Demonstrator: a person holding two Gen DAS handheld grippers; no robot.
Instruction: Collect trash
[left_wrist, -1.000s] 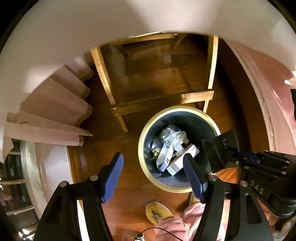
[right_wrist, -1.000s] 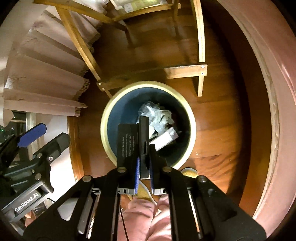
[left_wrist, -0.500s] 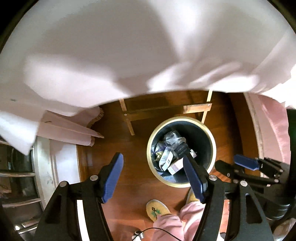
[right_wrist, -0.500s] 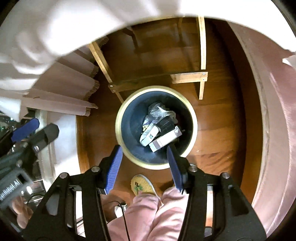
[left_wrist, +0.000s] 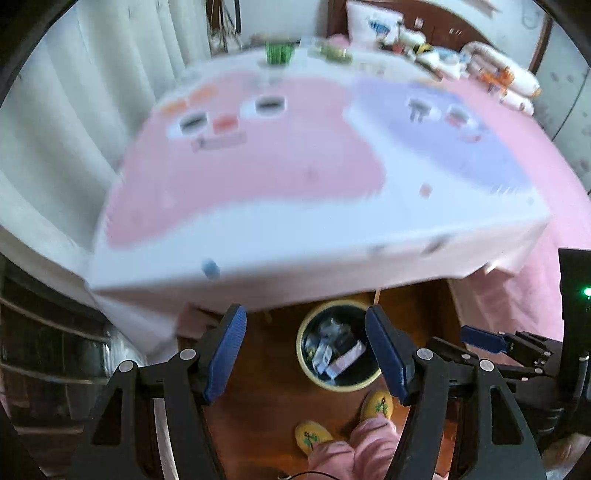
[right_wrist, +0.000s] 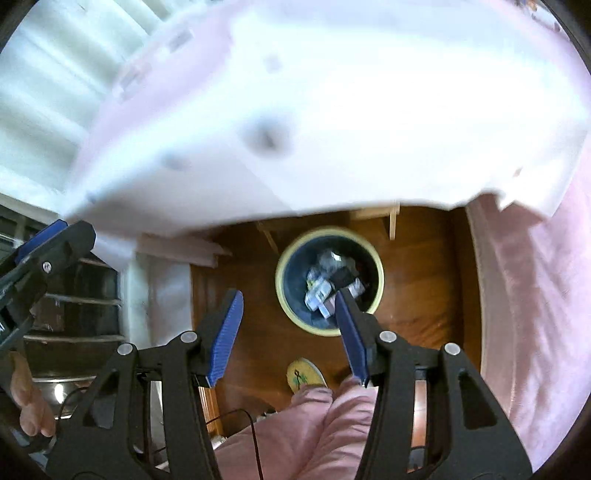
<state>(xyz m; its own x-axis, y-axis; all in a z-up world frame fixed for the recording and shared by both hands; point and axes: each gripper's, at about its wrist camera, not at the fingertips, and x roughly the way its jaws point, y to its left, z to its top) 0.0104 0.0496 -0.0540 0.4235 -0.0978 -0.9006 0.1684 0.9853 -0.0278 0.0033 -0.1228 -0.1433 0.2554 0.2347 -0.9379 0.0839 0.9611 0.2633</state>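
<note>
lying in the bin (left_wrist: 338, 384), trash (left_wrist: 332, 354) sits well below both gaping, empty fingers (left_wrist: 225, 354).

We look across a table (left_wrist: 258, 177) draped in a pink, white and lilac cloth (left_wrist: 461, 147), its picture blurred. Pale curtains (left_wrist: 74, 92) hang to the left, bright with daylight. Beneath us lies a warm brown wooden floor (right_wrist: 417, 295), and light wooden table legs (right_wrist: 393, 221) show under the cloth's edge. Cluttered small items (left_wrist: 424, 48) line the far side.

No legible text, perhaps from blur.
</note>
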